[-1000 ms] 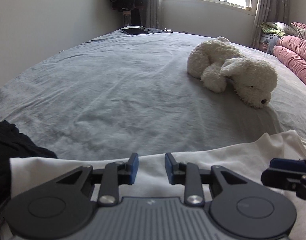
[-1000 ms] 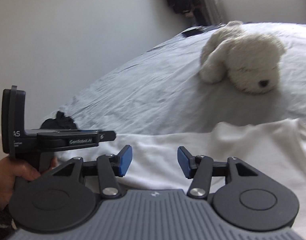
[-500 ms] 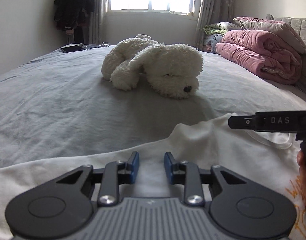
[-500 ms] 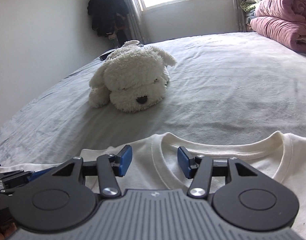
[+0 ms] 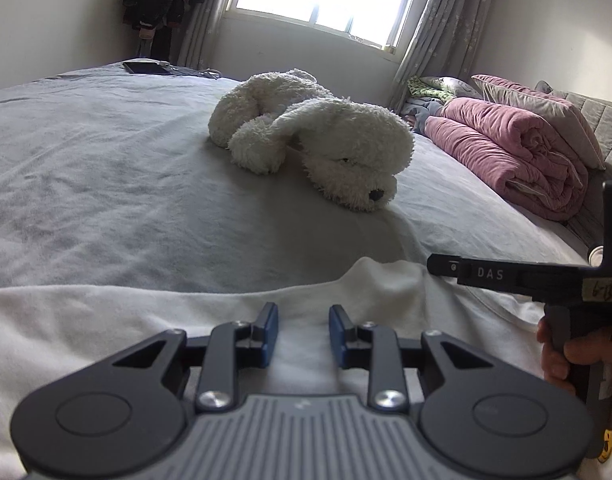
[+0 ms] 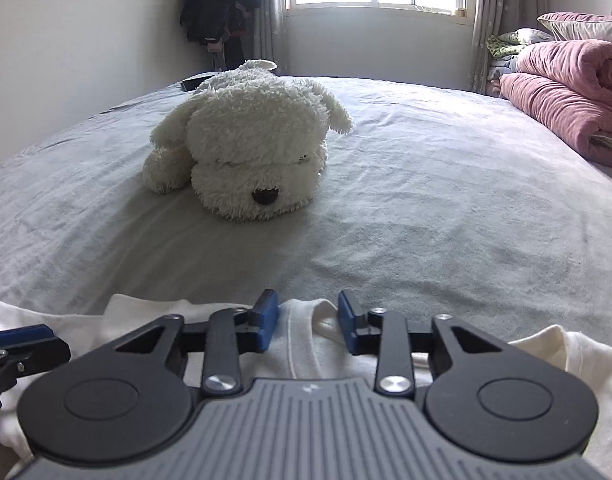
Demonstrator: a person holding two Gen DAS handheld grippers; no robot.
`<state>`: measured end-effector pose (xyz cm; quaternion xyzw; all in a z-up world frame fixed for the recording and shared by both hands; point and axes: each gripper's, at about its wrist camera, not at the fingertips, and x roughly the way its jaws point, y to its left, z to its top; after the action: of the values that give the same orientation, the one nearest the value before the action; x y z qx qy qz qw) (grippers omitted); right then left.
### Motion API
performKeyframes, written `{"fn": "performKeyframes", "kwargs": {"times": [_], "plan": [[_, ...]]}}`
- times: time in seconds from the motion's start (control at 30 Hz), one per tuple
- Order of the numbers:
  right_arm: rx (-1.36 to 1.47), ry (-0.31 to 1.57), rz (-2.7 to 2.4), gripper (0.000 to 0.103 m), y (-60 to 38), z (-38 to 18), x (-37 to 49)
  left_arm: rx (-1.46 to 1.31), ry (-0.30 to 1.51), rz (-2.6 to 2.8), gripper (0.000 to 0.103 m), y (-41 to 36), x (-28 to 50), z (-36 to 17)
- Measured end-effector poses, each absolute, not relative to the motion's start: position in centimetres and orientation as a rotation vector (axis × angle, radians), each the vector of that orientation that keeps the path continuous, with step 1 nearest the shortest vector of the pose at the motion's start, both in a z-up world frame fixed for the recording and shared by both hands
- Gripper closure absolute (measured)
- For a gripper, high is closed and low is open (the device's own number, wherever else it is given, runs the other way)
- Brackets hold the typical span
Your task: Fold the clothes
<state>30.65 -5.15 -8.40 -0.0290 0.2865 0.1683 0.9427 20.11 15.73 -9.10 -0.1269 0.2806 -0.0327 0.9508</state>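
A white T-shirt lies on the grey bed at the near edge; it also shows in the right wrist view. My left gripper is open just above the shirt's body, holding nothing. My right gripper is open, with the shirt's collar rib lying between the blue pads; nothing is pinched. The right gripper's body shows at the right of the left wrist view, held in a hand. The left gripper's tip shows at the lower left of the right wrist view.
A white plush dog lies mid-bed beyond the shirt, also in the right wrist view. Rolled pink quilts and pillows lie at the right. A dark tablet lies at the far corner. Dark clothes hang by the window.
Both grippers have swung right and forward along the shirt's edge. The right gripper has moved up to the collar, which now lies between its pads. Both jaws stay open.
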Motion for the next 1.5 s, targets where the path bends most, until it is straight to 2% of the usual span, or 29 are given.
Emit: {"fn": "performKeyframes", "kwargs": {"times": [0.03,0.13,0.3,0.4,0.43,0.47,0.53,0.73,0.93,1.13,1.33,1.5], "plan": [[-0.062,0.574,0.343,0.079,-5.2,-8.5,30.4,-0.257,0.571,-0.066,0.074,15.7,20.1,-9.1],[-0.065,0.532,0.322,0.088,-5.3,-8.4,29.9,-0.254,0.572,-0.065,0.074,15.7,20.1,-9.1],[-0.101,0.558,0.293,0.088,-4.7,-8.8,30.7,-0.234,0.575,-0.057,0.074,15.4,20.2,-9.1],[-0.097,0.557,0.288,0.084,-4.8,-8.7,30.6,-0.225,0.578,-0.054,0.074,15.3,20.3,-9.1],[-0.083,0.553,0.283,0.077,-5.1,-8.5,30.5,-0.224,0.579,-0.054,0.074,15.3,20.3,-9.1],[-0.069,0.548,0.278,0.064,-5.3,-8.3,30.4,-0.224,0.579,-0.054,0.074,15.3,20.3,-9.1],[-0.024,0.538,0.258,0.054,-6.2,-7.7,29.9,-0.225,0.579,-0.056,0.073,15.3,20.3,-9.1],[0.014,0.542,0.196,0.053,-10.3,-5.7,27.3,-0.252,0.579,-0.078,0.067,15.6,20.5,-9.2],[0.018,0.552,0.071,0.053,-16.1,-6.0,24.4,-0.253,0.578,-0.081,0.065,15.5,20.6,-9.2],[0.004,0.605,0.040,0.073,-17.5,-7.9,25.8,-0.257,0.578,-0.085,0.064,15.5,20.6,-9.2],[0.009,0.638,0.020,0.082,-18.3,-8.6,28.9,-0.253,0.578,-0.089,0.061,15.3,20.6,-9.2],[-0.003,0.647,0.009,0.083,-18.3,-8.6,30.7,-0.252,0.579,-0.092,0.059,15.3,20.7,-9.2]]}}
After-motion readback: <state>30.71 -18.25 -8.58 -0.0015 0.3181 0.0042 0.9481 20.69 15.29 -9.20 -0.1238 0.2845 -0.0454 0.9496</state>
